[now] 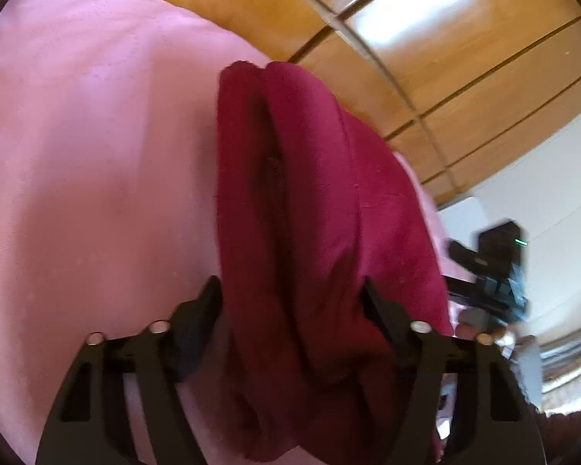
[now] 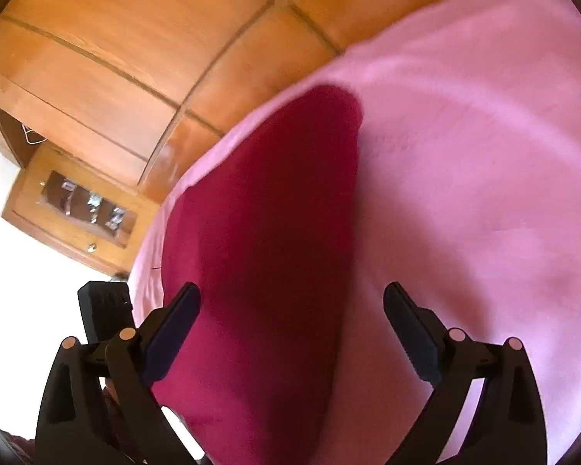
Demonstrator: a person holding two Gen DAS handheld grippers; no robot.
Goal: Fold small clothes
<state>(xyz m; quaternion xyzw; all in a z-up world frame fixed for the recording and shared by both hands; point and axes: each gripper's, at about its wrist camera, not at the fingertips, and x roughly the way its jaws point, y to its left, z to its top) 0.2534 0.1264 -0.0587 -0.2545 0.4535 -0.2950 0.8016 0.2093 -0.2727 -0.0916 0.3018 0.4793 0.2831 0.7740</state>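
Wood-panelled wardrobe doors [image 2: 97, 69] backed a pink bedspread [image 1: 97, 147]. On it lay a dark red, bunched cloth garment [image 1: 290, 193], long axis running straight ahead of both tools. The left hand-held gripper [image 1: 292, 294] straddled its near end, seemingly pinching the folds; the right hand-held gripper [image 2: 292, 298] stood spread, clear of the fabric. Open bedspread lay beyond the garment's far side.
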